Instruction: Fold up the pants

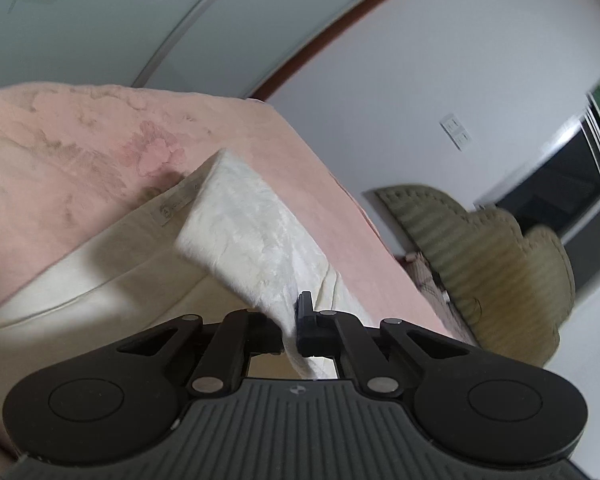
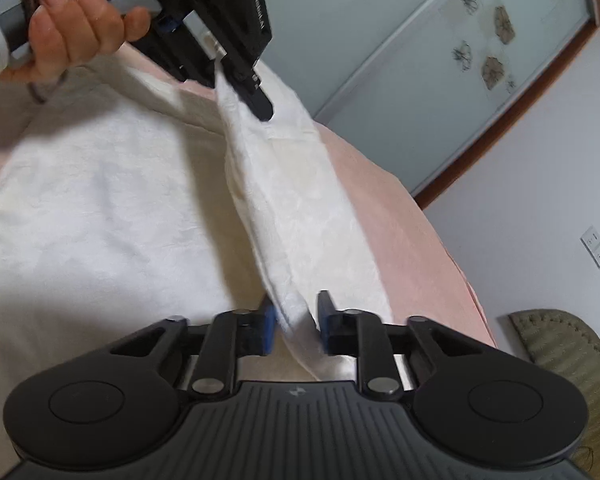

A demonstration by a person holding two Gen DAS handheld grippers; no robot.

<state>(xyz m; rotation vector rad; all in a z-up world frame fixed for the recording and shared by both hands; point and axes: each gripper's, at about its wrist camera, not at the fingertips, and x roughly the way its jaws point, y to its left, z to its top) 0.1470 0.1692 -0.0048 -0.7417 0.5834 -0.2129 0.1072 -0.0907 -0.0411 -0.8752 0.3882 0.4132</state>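
- Lying spread over a pink blanket (image 1: 72,152), the white pants (image 2: 100,208) fill the left and middle of the right wrist view, with one edge lifted off the rest.
- The lifted edge runs as a raised fold from 6 o'clock up toward 12 o'clock in the right wrist view, strung between the two grippers.
- The left gripper (image 1: 290,328) is clenched on this fold, with cloth pinched tight between its black fingers; a flap stands up toward 11 o'clock in its own view.
- A hand (image 2: 72,20) at 11 o'clock in the right wrist view grips the left gripper's handle.
- The right gripper (image 2: 296,326) has its blue pads slightly apart with the fold between them; whether both pads press the cloth cannot be told.
- A green cushion (image 1: 500,256) sits at 3 o'clock in the left wrist view, beyond the blanket's edge.
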